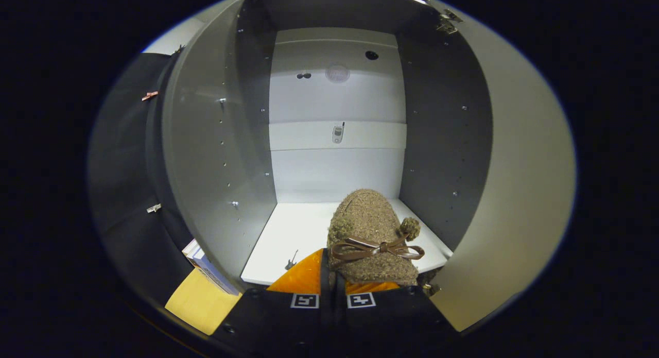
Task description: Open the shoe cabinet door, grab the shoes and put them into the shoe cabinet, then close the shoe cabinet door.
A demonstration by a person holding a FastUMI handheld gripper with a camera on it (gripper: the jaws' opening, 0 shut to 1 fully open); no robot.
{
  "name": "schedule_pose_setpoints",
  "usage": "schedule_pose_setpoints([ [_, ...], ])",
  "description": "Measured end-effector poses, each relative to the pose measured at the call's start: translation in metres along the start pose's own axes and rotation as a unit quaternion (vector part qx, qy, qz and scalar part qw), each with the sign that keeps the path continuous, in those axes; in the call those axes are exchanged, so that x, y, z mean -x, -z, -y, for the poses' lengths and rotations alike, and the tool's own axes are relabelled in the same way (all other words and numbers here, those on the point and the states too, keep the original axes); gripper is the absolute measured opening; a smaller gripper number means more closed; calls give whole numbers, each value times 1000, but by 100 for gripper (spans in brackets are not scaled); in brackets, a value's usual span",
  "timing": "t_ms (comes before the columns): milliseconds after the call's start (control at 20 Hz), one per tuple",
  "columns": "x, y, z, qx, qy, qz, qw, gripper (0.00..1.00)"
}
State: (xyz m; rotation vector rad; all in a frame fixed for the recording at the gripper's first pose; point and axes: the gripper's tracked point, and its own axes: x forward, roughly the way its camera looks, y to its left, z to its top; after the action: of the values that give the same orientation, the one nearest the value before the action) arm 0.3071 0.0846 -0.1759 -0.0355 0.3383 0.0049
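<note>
The shoe cabinet [206,157] stands open right in front of me, with grey side walls, a white back panel and a white floor [288,229]. Its door [520,193] is swung out to the right on hinges [448,20]. A brown fuzzy shoe [368,219] with a brown bow and a pompom sits at my fingertips, toe pointing into the cabinet over the front part of the floor. My gripper [330,268] is shut on the shoe's rear edge. The right finger is mostly hidden under the shoe; the left finger [301,278] shows beside it.
The cabinet's left wall is close on the left and the open door close on the right. White floor lies beyond and left of the shoe. A yellow board [198,301] and a small box [206,265] lie outside at the cabinet's lower left.
</note>
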Motion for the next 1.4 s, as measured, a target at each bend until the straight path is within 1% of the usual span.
schedule_pose_setpoints([
  [200,-37,-15,3,5,8,0,1000,5],
  [300,-64,-24,3,7,14,-1,1000,5],
  [450,-102,-30,2,7,11,-9,1000,5],
  [550,-128,-30,1,9,10,-18,1000,5],
  [700,-156,-14,4,1,9,-46,999,5],
  [850,-171,-5,8,-5,16,-62,998,5],
  [1050,-173,-6,10,2,24,-54,998,5],
  [1100,-171,-5,11,6,24,-55,998,12],
  [1150,-169,-3,11,9,24,-59,998,15],
  [1200,-169,-3,10,11,24,-59,998,24],
  [1300,-165,-1,9,10,23,-60,998,34],
  [1350,-162,-1,12,11,28,-59,998,34],
  [1400,-159,1,11,10,28,-63,998,46],
])
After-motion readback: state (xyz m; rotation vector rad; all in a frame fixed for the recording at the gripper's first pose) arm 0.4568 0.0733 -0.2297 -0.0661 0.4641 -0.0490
